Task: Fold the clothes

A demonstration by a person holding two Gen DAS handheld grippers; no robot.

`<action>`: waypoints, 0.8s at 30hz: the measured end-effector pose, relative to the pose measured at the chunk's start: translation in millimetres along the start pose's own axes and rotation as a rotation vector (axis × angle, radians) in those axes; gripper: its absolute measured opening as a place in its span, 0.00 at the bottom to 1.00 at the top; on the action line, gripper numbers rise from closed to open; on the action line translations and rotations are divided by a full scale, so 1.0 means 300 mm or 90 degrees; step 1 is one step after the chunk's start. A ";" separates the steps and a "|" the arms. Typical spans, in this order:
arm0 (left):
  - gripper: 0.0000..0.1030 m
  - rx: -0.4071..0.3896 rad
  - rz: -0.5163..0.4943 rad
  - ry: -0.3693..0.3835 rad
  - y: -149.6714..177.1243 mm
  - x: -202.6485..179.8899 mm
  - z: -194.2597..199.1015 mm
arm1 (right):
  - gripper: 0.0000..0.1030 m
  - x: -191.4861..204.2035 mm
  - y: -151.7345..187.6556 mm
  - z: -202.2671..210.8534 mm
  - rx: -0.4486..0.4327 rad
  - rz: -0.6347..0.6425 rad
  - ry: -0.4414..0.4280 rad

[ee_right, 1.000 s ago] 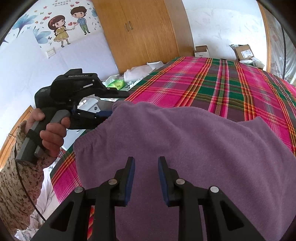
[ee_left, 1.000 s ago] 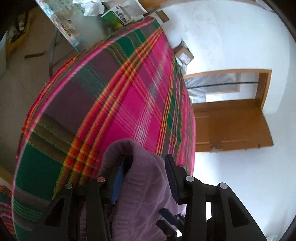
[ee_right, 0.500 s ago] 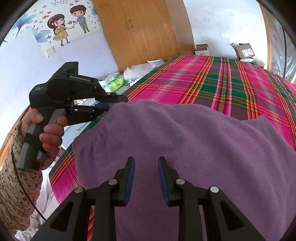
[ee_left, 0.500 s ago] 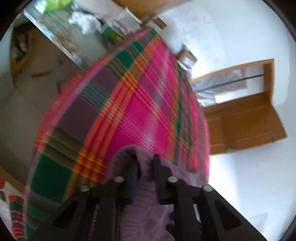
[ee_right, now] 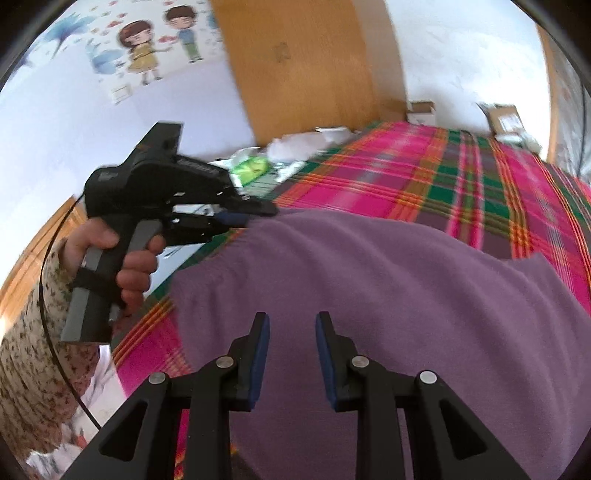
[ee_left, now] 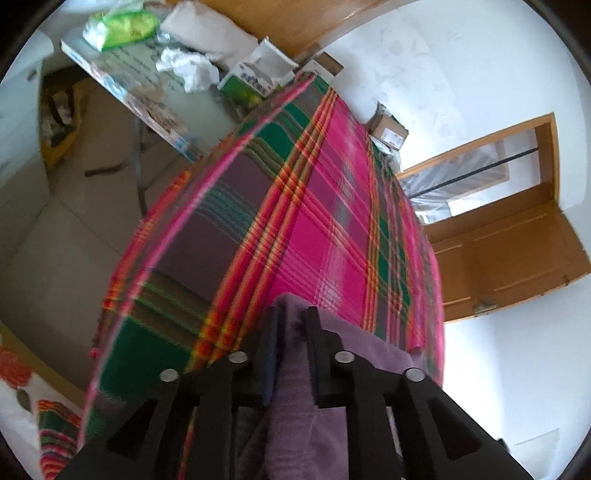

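Observation:
A purple fleece garment (ee_right: 369, 288) lies spread on a bed with a pink and green plaid cover (ee_right: 461, 177). My left gripper (ee_left: 291, 317) is shut on a corner of the purple garment (ee_left: 295, 398), which bunches between its fingers. In the right wrist view the left gripper (ee_right: 258, 218) shows at the garment's far left corner, held by a hand (ee_right: 129, 258). My right gripper (ee_right: 291, 325) hovers open over the near part of the garment, nothing between its fingers.
A cluttered side table (ee_left: 147, 81) with papers, a green packet (ee_left: 118, 26) and a box stands beside the bed. Cardboard boxes (ee_left: 388, 129) sit at the far end. A wooden wardrobe (ee_right: 306, 66) and a doorway (ee_left: 498, 229) line the walls.
The left gripper closed on the garment's corner and lifted it slightly, tilting upward. The right gripper stayed open above the cloth and both views shifted a little.

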State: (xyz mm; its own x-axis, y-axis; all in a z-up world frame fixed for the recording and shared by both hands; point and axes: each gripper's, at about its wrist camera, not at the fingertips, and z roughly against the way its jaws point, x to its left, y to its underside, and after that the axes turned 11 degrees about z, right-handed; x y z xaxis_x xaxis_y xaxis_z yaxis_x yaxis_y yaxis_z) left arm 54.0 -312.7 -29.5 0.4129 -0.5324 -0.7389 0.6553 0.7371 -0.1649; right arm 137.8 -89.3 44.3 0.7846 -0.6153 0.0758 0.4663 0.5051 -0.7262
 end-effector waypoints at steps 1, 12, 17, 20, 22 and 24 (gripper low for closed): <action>0.20 -0.007 -0.007 -0.004 0.005 -0.004 0.012 | 0.26 0.018 0.000 -0.007 0.003 0.010 -0.004; 0.20 -0.047 -0.075 -0.028 0.075 -0.054 0.130 | 0.30 0.155 0.019 -0.071 0.037 0.094 0.001; 0.23 -0.032 -0.163 0.000 0.126 -0.158 0.135 | 0.30 0.179 0.010 -0.096 0.035 0.099 0.008; 0.23 0.032 -0.178 -0.008 0.139 -0.172 0.051 | 0.31 0.194 0.005 -0.112 0.034 0.103 0.013; 0.23 0.058 -0.180 -0.022 0.141 -0.164 0.013 | 0.31 0.203 0.002 -0.122 0.033 0.105 0.016; 0.23 0.070 -0.189 -0.042 0.147 -0.153 -0.015 | 0.31 0.213 -0.001 -0.132 0.032 0.107 0.019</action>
State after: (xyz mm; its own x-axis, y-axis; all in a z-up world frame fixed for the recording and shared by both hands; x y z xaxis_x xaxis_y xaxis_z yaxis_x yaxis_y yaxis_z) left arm 61.1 -253.9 -5.7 0.2309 -0.7457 -0.6249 0.8163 0.4980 -0.2927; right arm 171.6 -152.8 22.4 0.8415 -0.5364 -0.0644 0.3500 0.6320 -0.6915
